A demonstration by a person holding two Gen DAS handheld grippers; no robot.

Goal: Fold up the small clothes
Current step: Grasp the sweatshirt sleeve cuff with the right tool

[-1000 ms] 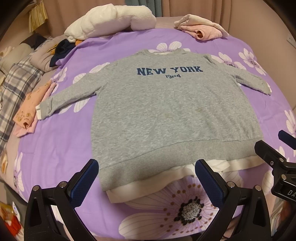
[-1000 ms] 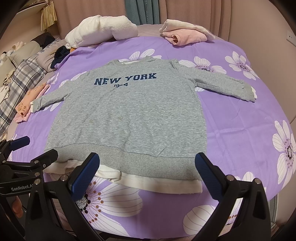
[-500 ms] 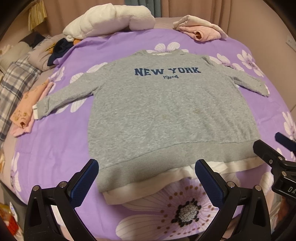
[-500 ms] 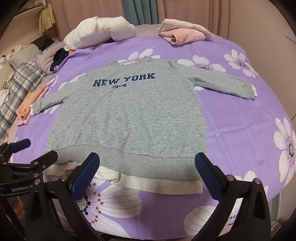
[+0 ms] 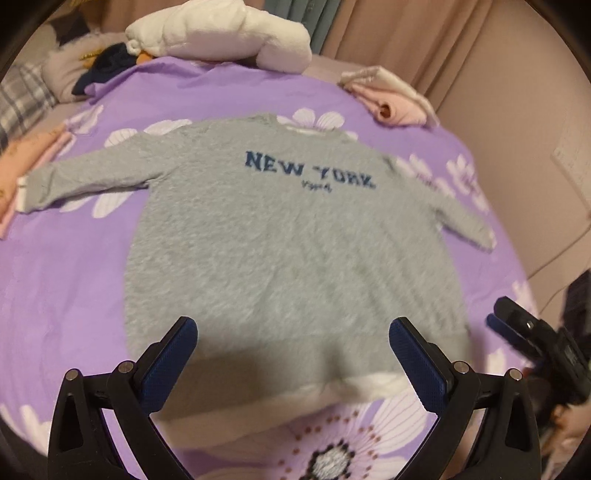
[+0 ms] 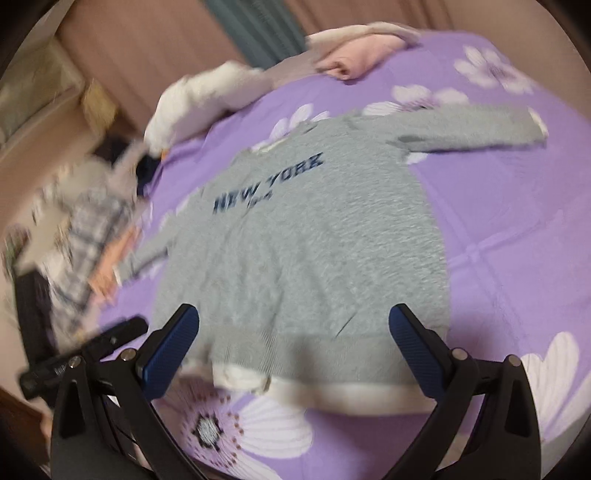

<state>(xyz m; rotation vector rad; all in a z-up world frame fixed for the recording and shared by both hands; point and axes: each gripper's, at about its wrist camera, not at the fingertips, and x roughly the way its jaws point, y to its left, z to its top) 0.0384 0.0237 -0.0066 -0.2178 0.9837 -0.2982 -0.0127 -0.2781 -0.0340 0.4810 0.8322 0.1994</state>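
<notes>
A grey "NEW YORK" sweatshirt (image 5: 288,251) with a white hem lies flat, face up, sleeves spread, on a purple flowered bedsheet (image 5: 62,288). It also shows in the right wrist view (image 6: 314,240). My left gripper (image 5: 291,354) is open and empty above the hem at the near edge. My right gripper (image 6: 291,343) is open and empty above the hem too. The right gripper shows at the right edge of the left wrist view (image 5: 532,332). The left gripper shows at the lower left of the right wrist view (image 6: 85,350). Both views are blurred.
A white pillow (image 5: 221,33) and a folded pink garment (image 5: 391,99) lie at the far side of the bed. Plaid and peach clothes (image 6: 88,243) are piled at the left. Curtains and a wall (image 5: 517,92) stand beyond the bed.
Both grippers have moved forward over the sweatshirt's hem and tilted. The left view has rotated clockwise, the right view counter-clockwise. The sweatshirt has not moved.
</notes>
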